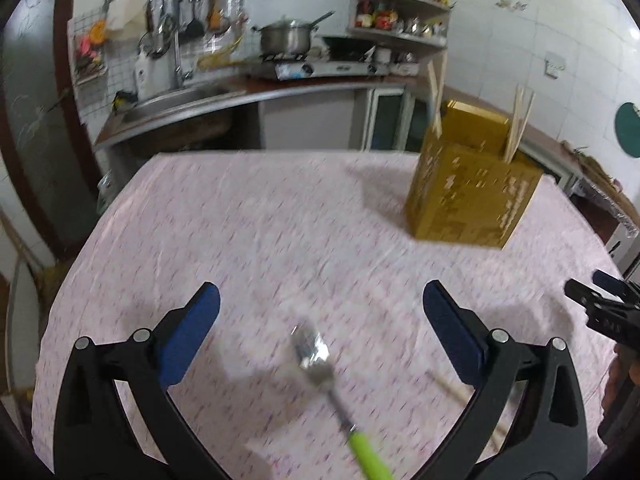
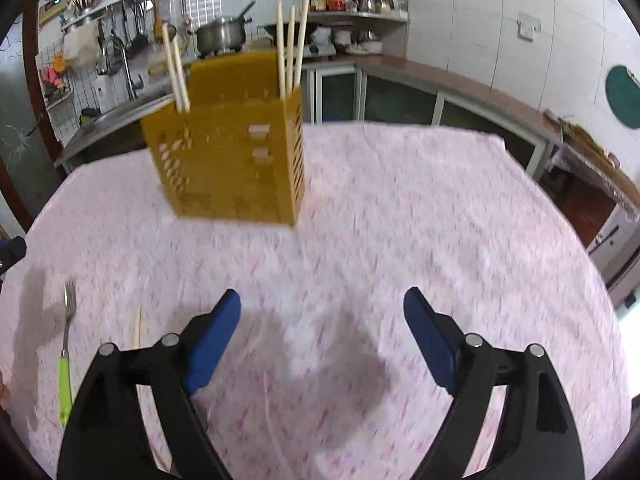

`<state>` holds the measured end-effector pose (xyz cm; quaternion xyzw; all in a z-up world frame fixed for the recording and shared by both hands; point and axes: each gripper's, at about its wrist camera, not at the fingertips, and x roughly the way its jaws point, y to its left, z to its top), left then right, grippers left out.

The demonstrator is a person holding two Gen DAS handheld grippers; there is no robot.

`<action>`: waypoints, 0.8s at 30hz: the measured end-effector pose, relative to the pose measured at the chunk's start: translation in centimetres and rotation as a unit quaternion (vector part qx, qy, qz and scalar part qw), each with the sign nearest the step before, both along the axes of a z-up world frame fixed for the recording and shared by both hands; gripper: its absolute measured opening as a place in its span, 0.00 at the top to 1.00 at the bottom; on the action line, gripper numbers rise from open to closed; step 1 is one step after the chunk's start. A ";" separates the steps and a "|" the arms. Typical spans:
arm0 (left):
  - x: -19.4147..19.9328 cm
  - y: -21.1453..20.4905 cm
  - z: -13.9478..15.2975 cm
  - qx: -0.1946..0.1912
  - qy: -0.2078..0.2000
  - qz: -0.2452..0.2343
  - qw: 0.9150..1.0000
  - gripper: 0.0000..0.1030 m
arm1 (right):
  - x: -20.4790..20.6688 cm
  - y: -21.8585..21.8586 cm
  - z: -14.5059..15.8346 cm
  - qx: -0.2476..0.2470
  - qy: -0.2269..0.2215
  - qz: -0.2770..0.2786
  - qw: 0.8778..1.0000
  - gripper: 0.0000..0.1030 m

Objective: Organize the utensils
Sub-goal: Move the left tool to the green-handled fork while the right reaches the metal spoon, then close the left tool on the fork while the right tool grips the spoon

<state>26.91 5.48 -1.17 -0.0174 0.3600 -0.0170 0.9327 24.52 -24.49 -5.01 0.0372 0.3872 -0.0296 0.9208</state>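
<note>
Left wrist view: left gripper [image 1: 320, 312] has its blue-padded jaws spread wide, released, nothing between the pads. Below the gap, on the pink patterned tablecloth [image 1: 260, 220], lies a metal fork with a lime-green plastic handle [image 1: 320, 364], tines toward 11 o'clock, handle running off toward 5 o'clock. Fork sits between the two black arms but apart from both pads. A pale wooden chopstick [image 1: 448, 386] lies on the cloth at 4 o'clock of the fork, partly hidden behind the right-hand finger. At 1 o'clock, well apart, stands a mustard-yellow perforated plastic utensil holder [image 1: 472, 196], upright, with wooden chopsticks [image 1: 518, 128] sticking up from it. Tip of the right gripper [image 1: 600, 304] enters at 3 o'clock, at the frame edge. Frame is motion-blurred.

Right wrist view: right gripper [image 2: 322, 320] is also released, jaws well spread, only bare tablecloth [image 2: 400, 220] between the pads. Utensil holder [image 2: 228, 164] stands at 11 o'clock, well apart from the fingers; chopsticks [image 2: 290, 48] stand in its right compartment, another pair in the left. Fork [image 2: 66, 344] lies at 9 o'clock near the frame edge, tines up-frame, green handle down-frame. Loose chopstick [image 2: 138, 328] lies just beside it, partly behind the left-hand finger. Nothing gripped by either tool.
</note>
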 end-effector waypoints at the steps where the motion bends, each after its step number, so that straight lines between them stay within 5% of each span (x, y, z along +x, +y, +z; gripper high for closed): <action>1: -0.2 0.2 -0.4 0.002 0.011 0.002 1.000 0.05 | -0.4 0.3 -0.4 0.005 0.010 0.002 1.000 0.20; 18: -1.6 -1.2 -5.9 0.014 0.119 -0.021 0.993 0.05 | -4.3 6.3 -3.8 0.008 0.088 0.065 0.994 0.24; 24: -1.3 -1.3 -7.3 0.008 0.143 -0.024 0.989 0.05 | -4.1 7.0 -5.2 0.007 0.096 0.069 0.993 0.44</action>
